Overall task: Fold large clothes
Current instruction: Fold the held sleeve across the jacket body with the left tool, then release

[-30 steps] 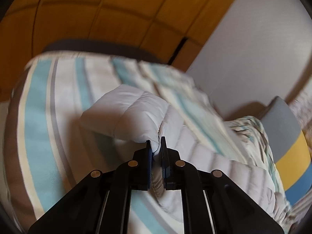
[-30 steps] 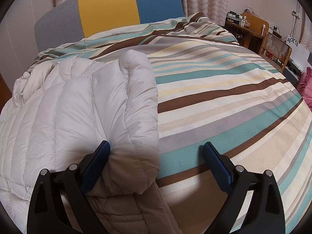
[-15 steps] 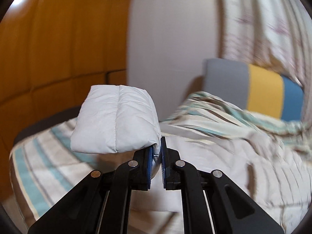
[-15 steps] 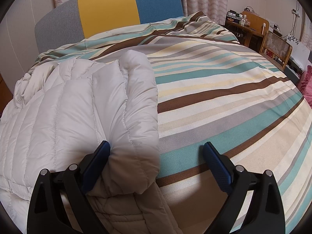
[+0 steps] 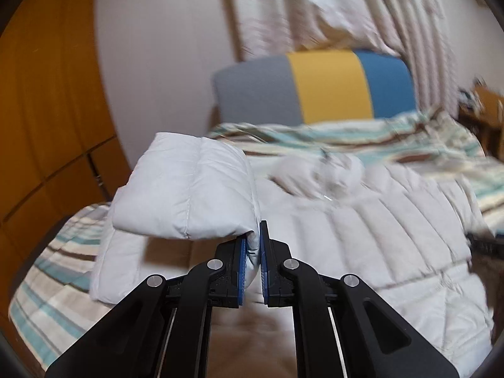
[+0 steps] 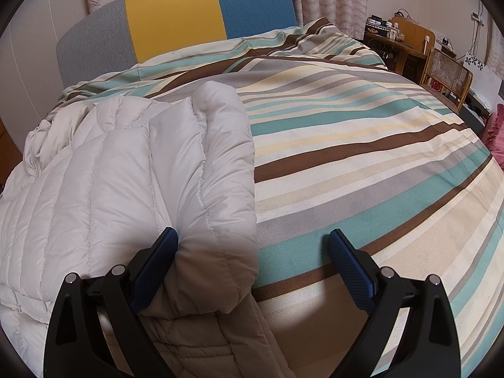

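A white quilted down jacket lies on the striped bedspread, on the bed's left side. My left gripper is shut on the end of one sleeve, which hangs lifted above the jacket's body. The other sleeve lies folded along the jacket's right edge. My right gripper stands open over that sleeve's cuff: its left fingertip rests against the cuff, the right one hovers over the bedspread.
A grey, yellow and blue headboard and curtains stand behind the bed. Wooden wardrobe doors are at the left. A wooden desk and a cane chair stand beyond the bed's right side.
The left gripper swung round with the sleeve end held, from facing the wardrobe to facing the headboard, bringing the sleeve over the jacket's body. The right gripper stayed still.
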A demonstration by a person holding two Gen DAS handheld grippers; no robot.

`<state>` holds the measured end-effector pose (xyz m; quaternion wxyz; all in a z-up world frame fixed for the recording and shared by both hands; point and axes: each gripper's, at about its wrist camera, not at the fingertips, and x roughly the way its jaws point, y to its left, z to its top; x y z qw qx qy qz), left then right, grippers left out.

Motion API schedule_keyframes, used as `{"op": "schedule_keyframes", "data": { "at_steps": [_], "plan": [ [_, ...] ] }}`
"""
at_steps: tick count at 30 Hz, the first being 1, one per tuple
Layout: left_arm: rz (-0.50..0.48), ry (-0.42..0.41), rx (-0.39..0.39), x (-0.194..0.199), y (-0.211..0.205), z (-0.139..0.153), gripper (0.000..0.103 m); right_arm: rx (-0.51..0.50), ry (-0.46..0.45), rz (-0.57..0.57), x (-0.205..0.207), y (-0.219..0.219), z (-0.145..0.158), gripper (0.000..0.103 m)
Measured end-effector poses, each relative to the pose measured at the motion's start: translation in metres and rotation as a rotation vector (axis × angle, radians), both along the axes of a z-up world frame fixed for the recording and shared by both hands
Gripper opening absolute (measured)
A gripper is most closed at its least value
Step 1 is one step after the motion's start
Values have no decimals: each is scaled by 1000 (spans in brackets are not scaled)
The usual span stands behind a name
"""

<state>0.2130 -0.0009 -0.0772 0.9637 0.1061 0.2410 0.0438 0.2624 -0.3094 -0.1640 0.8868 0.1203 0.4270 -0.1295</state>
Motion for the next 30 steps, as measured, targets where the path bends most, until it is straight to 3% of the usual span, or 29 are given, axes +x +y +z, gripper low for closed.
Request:
{"op": "schedule_keyframes", "data": {
  "at_steps": [10,14,18,21,22,23,25,27,30],
  "plan": [
    [-154,112,162,15,-78,-38,8,3,-1,1,0,-1,0,95],
    [-221,195,227,26,-100,-59,8,4,-1,1,0,-1,0,95],
    [-235,201,329,26,-115,-77,14,3,-1,1,0,-1,0,95],
    [-245,191,330,24,-115,-76,15,3,-1,1,-1,-1,0,95],
    [-257,187,314,23,-114,-73,25,3,-1,1,-1,-1,0,95],
    [-271,185,291,21,-112,-69,48,4,-1,1,-1,-1,0,95],
    [-293,139,221,10,-103,-53,79,3,-1,1,-1,-1,0,96],
    [-302,106,168,0,-95,-40,80,2,0,1,-1,-1,0,96],
    [-261,133,97,-6,-73,-30,80,-2,-2,2,-1,-1,1,96]
  ]
}}
